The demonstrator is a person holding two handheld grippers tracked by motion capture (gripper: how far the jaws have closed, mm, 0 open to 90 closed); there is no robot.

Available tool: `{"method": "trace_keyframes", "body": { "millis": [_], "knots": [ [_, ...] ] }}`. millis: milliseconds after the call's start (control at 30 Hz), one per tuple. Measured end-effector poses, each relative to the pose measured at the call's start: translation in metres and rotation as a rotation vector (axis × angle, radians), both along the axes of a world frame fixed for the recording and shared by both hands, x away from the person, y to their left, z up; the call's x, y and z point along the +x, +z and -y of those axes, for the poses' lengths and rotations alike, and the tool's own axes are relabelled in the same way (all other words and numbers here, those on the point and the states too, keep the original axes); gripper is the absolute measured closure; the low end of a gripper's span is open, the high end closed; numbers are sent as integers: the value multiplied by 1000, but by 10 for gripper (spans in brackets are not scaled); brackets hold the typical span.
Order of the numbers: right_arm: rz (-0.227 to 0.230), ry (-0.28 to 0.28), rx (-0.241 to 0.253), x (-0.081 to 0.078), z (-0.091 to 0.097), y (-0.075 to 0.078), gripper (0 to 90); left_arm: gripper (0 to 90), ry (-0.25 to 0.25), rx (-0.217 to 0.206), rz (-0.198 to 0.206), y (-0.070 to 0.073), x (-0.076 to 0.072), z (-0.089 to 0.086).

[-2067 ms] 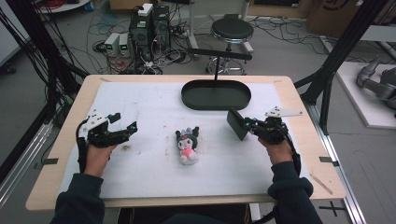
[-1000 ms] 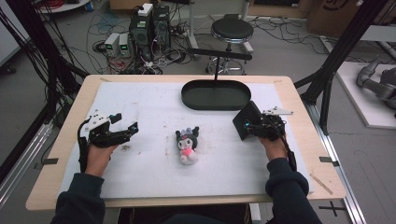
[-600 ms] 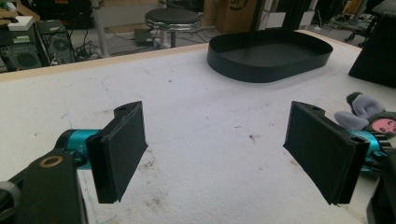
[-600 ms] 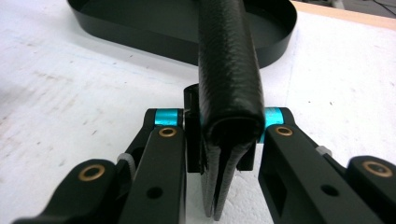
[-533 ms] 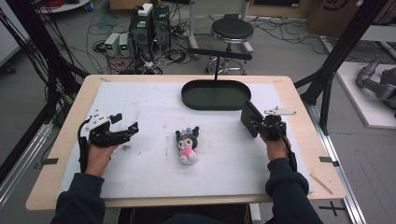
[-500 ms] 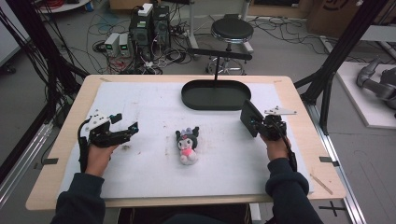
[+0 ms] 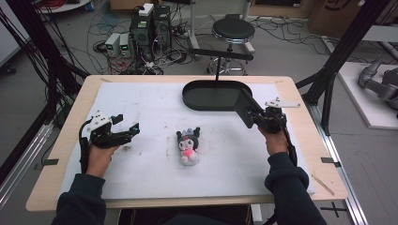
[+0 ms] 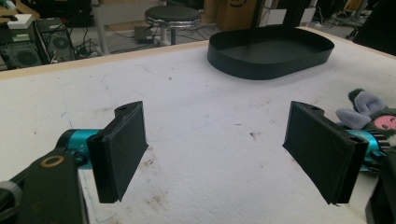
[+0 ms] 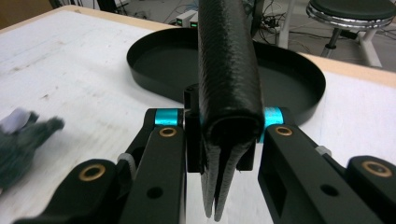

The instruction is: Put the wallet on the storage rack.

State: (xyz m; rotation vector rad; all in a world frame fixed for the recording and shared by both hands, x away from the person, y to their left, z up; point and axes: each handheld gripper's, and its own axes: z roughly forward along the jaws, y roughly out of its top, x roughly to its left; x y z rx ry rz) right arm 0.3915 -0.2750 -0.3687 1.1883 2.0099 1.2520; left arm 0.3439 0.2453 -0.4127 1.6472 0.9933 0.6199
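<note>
From my seat at the high view, the table carries a tray at twelve o'clock, near the far edge. A plush toy lies at the centre, on the mat that covers most of the table. My left tongs sit at nine o'clock of the toy, well apart from it, resting on the mat. My right tongs stand at two o'clock of the toy, just beside the tray's near right end, with a wallet between them, lifted off the mat. A stool stands on the floor behind the table, past the tray.
</note>
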Motion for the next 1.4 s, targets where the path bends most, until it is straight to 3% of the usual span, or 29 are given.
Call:
{"method": "trace_keyframes", "body": {
  "millis": [167,333,367,533,600,767,900,1000,1133,1233,1400],
  "knots": [
    [-11,1,26,30,-20,7,790,214,-18,5,0,-1,1,4],
    [-10,19,5,68,-52,14,789,215,-11,-4,1,-1,1,0],
    [-10,19,5,68,-52,14,789,215,-9,-5,0,-1,1,-1],
    [-12,21,-24,98,-83,14,788,215,-17,-1,-3,-2,2,0],
    [0,20,-29,101,-88,12,788,217,-26,5,-5,-2,2,3],
    [-32,16,-32,117,-106,2,785,231,-32,1,-4,-2,2,1],
    [-46,4,46,128,-110,-7,785,231,-28,-6,-3,-2,2,1],
    [-78,-23,72,134,-108,-16,784,231,-31,-6,-4,-3,3,1],
    [-134,-63,72,140,-102,-26,779,231,-33,-2,-8,-3,3,1],
    [-161,-89,40,143,-99,-31,770,231,-31,-1,-12,-3,3,2],
    [-150,-114,26,143,-91,-29,716,231,-29,-4,-12,-3,2,1]
  ]
}}
